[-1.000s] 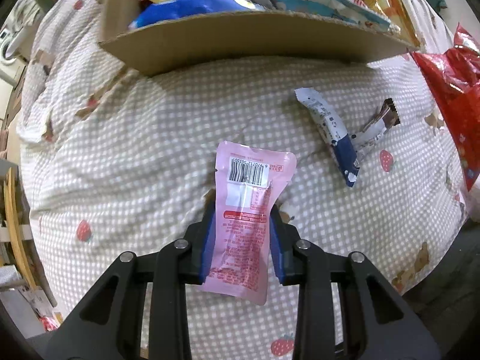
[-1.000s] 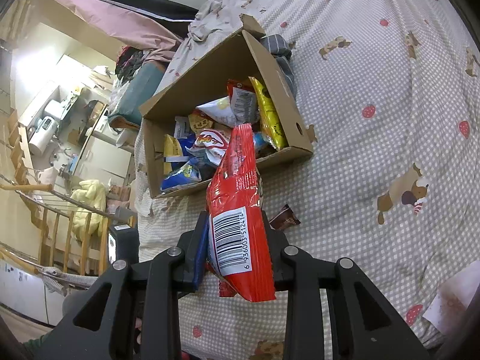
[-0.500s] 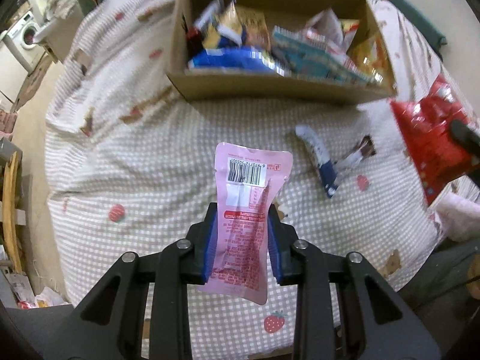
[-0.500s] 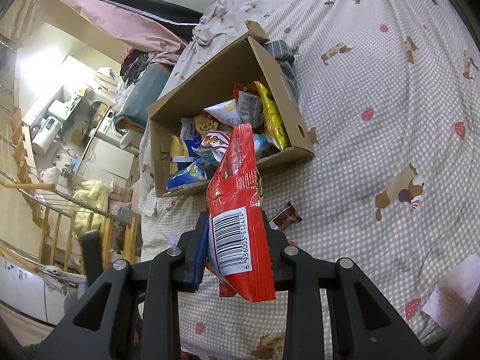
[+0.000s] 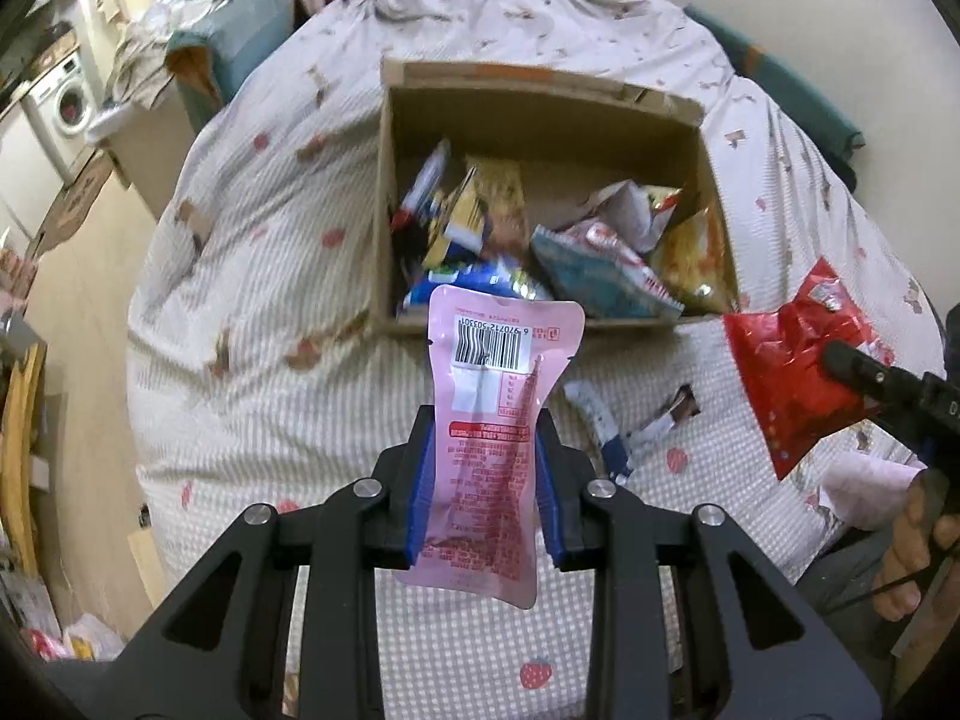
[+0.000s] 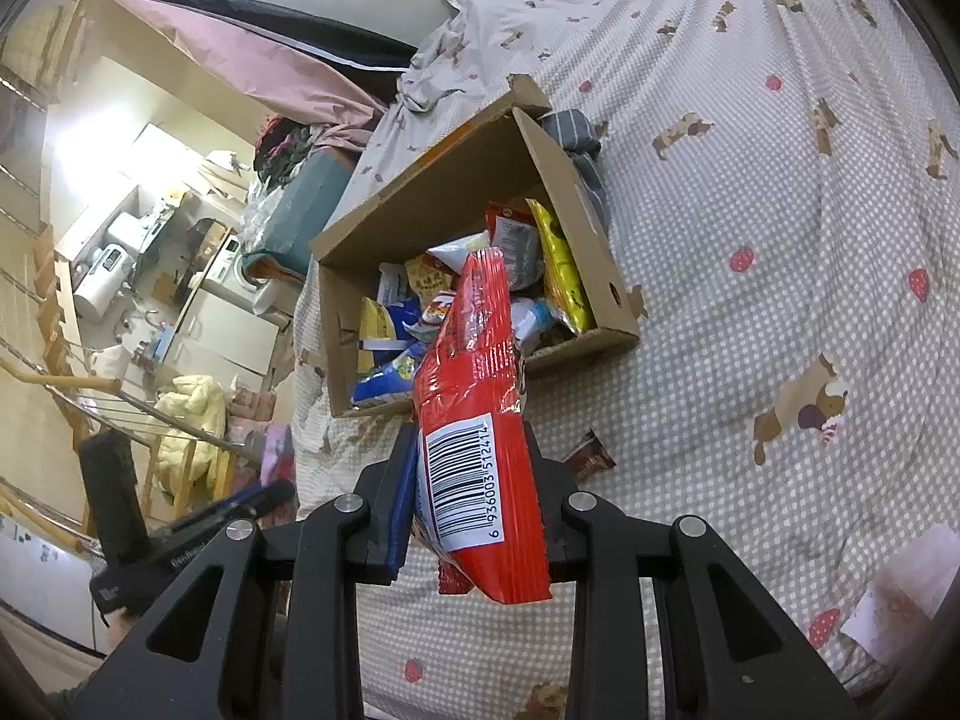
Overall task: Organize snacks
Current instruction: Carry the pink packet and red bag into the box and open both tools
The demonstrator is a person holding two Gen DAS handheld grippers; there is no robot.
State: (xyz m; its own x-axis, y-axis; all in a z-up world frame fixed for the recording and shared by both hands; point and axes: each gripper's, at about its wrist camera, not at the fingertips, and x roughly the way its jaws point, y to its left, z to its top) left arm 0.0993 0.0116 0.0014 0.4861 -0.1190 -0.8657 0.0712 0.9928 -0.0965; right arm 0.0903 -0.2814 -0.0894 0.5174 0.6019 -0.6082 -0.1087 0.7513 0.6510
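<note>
My left gripper point(image 5: 483, 468) is shut on a pink snack pouch point(image 5: 492, 414), held above the bed just short of the cardboard box point(image 5: 540, 102). The box holds several snack packets. My right gripper point(image 6: 471, 492) is shut on a red snack bag point(image 6: 474, 420), held above the bed in front of the same box point(image 6: 558, 186). The red bag also shows at the right of the left wrist view point(image 5: 792, 360). A blue-and-white wrapper point(image 5: 600, 426) and a brown wrapper point(image 5: 675, 414) lie on the bedspread in front of the box; the brown one shows in the right wrist view point(image 6: 588, 459).
The box sits on a checked bedspread point(image 5: 270, 312) with strawberry and dog prints. A pink paper point(image 6: 906, 582) lies at the bed's near right edge. The floor, a washing machine point(image 5: 66, 108) and wooden rails point(image 6: 90, 396) lie beyond the bed's left side.
My left gripper has risen and drawn back with the pink pouch, so the whole box interior now shows. The right gripper has lifted slightly with the red bag.
</note>
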